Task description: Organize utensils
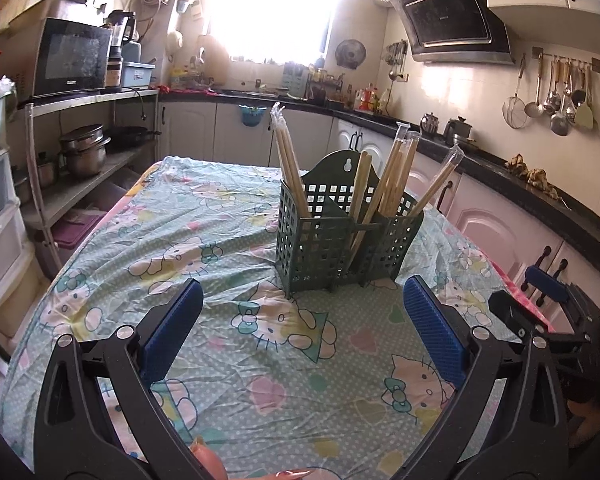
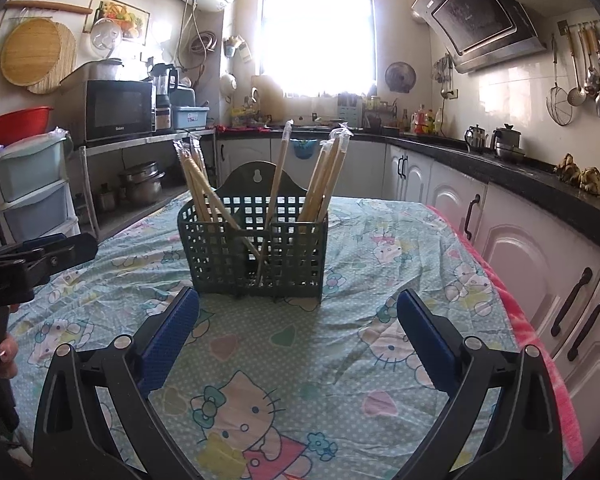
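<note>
A dark green lattice utensil holder point(image 1: 340, 240) stands upright on the table, with several wrapped wooden chopsticks point(image 1: 396, 176) leaning in its compartments. It also shows in the right wrist view point(image 2: 256, 248), with the chopsticks point(image 2: 324, 176) fanned out. My left gripper point(image 1: 302, 300) is open and empty, just in front of the holder. My right gripper point(image 2: 298, 312) is open and empty, also just short of the holder. The right gripper point(image 1: 548, 300) shows at the right edge of the left wrist view, and the left gripper point(image 2: 32, 256) at the left edge of the right wrist view.
The table wears a Hello Kitty cloth point(image 1: 284, 344) with a pink edge point(image 2: 540, 344) on the right. A shelf with a microwave point(image 1: 72, 60) and pots stands left. Cabinets and a black counter point(image 2: 540, 176) run along the right.
</note>
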Tool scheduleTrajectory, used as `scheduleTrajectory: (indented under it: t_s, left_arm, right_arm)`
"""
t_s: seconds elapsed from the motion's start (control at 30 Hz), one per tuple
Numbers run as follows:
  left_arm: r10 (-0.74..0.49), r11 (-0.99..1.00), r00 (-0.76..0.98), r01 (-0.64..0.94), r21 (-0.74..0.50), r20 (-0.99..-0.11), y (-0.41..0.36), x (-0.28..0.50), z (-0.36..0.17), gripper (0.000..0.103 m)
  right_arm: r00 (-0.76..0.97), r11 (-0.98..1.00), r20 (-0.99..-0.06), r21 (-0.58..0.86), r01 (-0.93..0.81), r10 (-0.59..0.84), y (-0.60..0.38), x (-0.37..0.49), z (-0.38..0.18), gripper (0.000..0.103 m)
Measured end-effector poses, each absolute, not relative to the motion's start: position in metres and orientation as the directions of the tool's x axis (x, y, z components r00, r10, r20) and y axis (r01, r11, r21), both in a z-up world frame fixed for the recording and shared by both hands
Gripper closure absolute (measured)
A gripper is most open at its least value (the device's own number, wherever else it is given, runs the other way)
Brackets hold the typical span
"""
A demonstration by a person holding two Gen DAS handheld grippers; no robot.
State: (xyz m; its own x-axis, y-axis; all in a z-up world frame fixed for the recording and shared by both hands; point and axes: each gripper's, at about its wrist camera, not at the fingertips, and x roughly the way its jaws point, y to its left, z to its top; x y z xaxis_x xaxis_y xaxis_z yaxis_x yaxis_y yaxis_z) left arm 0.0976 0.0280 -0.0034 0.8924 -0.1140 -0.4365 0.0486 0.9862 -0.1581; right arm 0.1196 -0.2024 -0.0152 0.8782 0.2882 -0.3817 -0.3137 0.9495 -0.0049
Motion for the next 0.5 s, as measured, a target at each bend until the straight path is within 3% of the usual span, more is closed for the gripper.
scheduleTrajectory:
  t_s: [0.5]
  left_arm:
    - [-0.083,0.992,0.927,0.041,-0.119,-0.367,0.018,0.083,-0.032,0.010]
  right_arm:
    - [0.907,0.952,-0.301,0.010,-0.306,0.295,-0.197,0.096,-0.036,0.006]
